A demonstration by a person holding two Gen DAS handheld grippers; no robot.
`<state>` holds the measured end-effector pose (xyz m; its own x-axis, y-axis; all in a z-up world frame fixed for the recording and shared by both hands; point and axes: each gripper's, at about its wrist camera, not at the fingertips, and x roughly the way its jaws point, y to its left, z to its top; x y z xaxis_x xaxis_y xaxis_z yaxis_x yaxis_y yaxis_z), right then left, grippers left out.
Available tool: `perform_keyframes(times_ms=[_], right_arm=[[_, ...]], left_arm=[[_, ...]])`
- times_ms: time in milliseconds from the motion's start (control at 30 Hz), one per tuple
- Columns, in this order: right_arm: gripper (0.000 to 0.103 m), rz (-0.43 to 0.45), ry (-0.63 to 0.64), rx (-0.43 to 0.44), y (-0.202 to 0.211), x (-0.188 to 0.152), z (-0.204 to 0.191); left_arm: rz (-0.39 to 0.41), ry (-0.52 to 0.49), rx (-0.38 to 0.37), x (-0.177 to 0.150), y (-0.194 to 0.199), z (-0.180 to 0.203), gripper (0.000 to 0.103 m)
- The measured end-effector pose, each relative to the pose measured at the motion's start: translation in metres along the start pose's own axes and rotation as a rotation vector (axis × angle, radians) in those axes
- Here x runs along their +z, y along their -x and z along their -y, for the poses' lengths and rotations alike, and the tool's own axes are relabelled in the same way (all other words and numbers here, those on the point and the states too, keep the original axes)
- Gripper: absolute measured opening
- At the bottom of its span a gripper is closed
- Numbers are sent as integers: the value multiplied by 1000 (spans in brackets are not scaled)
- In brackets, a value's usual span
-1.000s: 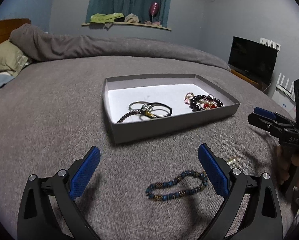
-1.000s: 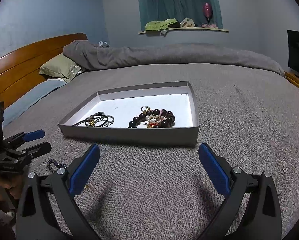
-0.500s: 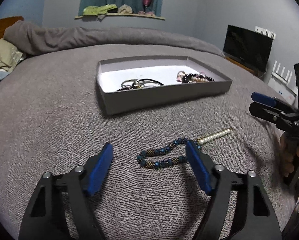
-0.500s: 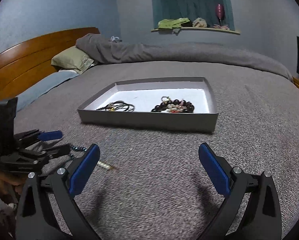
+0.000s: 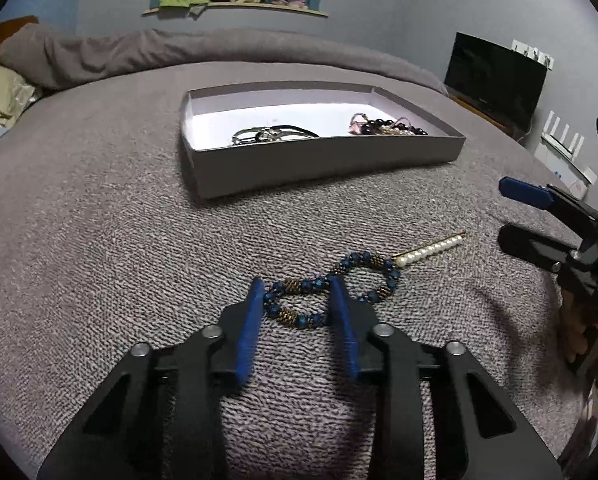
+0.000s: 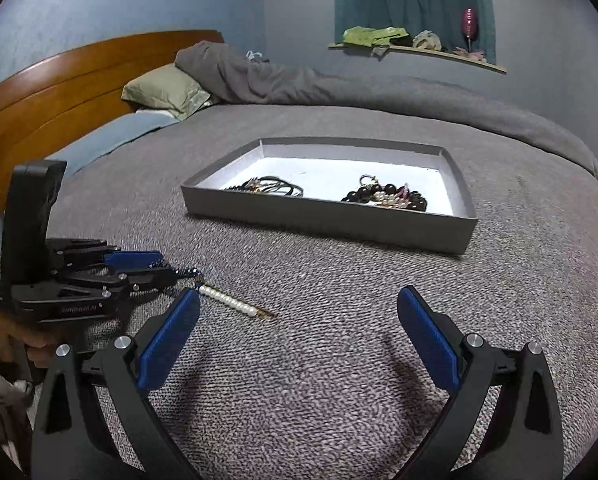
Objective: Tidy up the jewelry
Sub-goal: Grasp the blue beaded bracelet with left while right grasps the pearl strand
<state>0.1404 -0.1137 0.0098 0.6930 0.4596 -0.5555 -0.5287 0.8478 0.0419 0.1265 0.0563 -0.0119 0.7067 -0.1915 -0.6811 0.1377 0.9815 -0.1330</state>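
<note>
Left gripper point(image 5: 297, 292) low over the bed, pointing down at the blue-and-bronze beaded bracelet point(image 5: 373, 276). Jaws closing, now narrow; the near loop of the bracelet lies between the blue pads point(image 5: 249, 332). Left pad touches the beads at its tip; the right pad crosses over the strand. Whether the pads press firmly yet, cannot tell. The rest of the bracelet lies flat on the grey bedspread point(image 5: 99, 240), its far loop out beyond the right pad.

Pearl hairpin point(image 5: 431, 249), gold stem with a row of white beads, lies on the bedspread with its near end just beside the bracelet's far end; contact cannot be told. In the right wrist view the same pin point(image 6: 235, 301) lies ahead of the left gripper's tips, near the left pad of the right gripper.

Right gripper point(image 6: 299, 296) hovers over bare bedspread, jaws spread wide, nothing between them. A hand point(image 6: 27, 340) grips the left gripper's handle at the left edge of that view.

Grey shallow box point(image 5: 331, 160) sits on the bed farther off, well apart from the bracelet. Inside on its white floor: a cluster of thin dark and metal bangles point(image 5: 271, 134) toward the left, and a heap of dark beaded bracelets point(image 5: 391, 127) with pink bits toward the right. The two heaps lie apart.

Background: wooden headboard point(image 6: 51, 92), pale green pillow point(image 6: 163, 90), dark screen point(image 5: 495, 80) by the wall.
</note>
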Motion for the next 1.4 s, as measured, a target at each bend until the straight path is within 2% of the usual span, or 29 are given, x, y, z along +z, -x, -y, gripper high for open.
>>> perform_keyframes(times_ms=[33, 133, 233, 367, 400, 500, 733, 900, 1000, 1233, 1267, 1400], right_arm=[[98, -6, 8, 1, -1, 0, -2], [98, -25, 38, 11, -5, 1, -9], [93, -48, 67, 29, -10, 1, -16], [82, -96, 111, 53, -21, 1, -25], [77, -110, 124, 61, -24, 2, -28], [69, -138, 169, 64, -32, 2, -34], [57, -180, 235, 79, -46, 10, -43], [37, -204, 255, 92, -51, 7, -45], [28, -211, 267, 101, -50, 2, -47], [14, -213, 261, 118, -41, -2, -46], [8, -211, 258, 123, -39, -3, -46], [6, -198, 228, 133, -32, -5, -43]], left_arm=[[-2, 0, 3, -1, 0, 0, 23], [1, 11, -1, -3, 4, -4, 13], [6, 15, -5, -5, 8, -6, 10], [11, 14, -6, -7, 13, -8, 9], [12, 14, -8, -7, 15, -8, 9], [17, 14, -6, -8, 19, -9, 9], [11, 10, -2, -9, 21, -12, 9], [3, 2, 4, -8, 17, -10, 9], [-5, -2, 12, -6, 12, -10, 10], [-17, -18, 26, -2, 3, -8, 17], [-19, -17, 25, -2, 2, -8, 17], [-24, -11, 15, -2, 0, -10, 17]])
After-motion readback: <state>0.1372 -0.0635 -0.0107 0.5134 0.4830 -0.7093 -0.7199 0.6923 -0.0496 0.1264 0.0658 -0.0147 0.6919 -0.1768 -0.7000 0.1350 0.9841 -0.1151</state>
